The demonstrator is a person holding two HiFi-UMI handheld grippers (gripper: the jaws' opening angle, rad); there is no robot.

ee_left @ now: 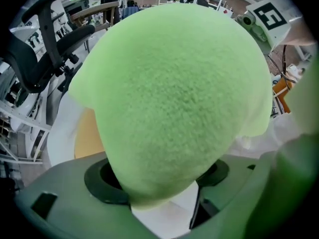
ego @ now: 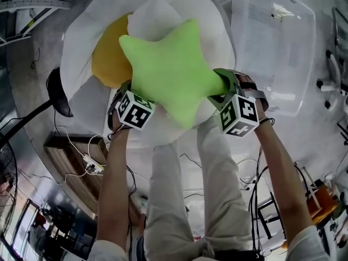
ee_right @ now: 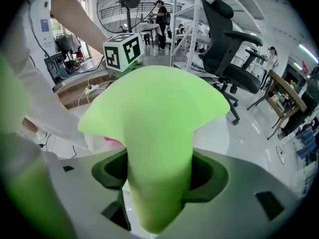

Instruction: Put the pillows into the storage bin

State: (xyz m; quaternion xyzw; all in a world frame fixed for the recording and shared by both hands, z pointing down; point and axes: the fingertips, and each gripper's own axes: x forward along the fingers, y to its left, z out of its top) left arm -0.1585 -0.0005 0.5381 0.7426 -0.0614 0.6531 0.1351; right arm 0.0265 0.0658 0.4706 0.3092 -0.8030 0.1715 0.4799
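Left tongs (ego: 126, 87) and right tongs (ego: 222, 85) each pinch an opposite arm of the green star pillow (ego: 174, 72). The clear bin (ego: 277, 48) sits far right, nearest the right tongs.

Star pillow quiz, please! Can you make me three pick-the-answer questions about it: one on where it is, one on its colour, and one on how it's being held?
1. Where is the star pillow?
A. On a black chair
B. Held up over the white and yellow pillow
C. Under a table

2. What colour is it?
A. Green
B. Red
C. Blue

3. How is it held?
A. Nothing holds it
B. By one gripper alone
C. By two grippers, one star point each

Answers:
1. B: the head view shows it above that pillow, not yet in the clear bin.
2. A: it looks green in all three views.
3. C: the left gripper and the right gripper each have their jaws closed on one point of the star.
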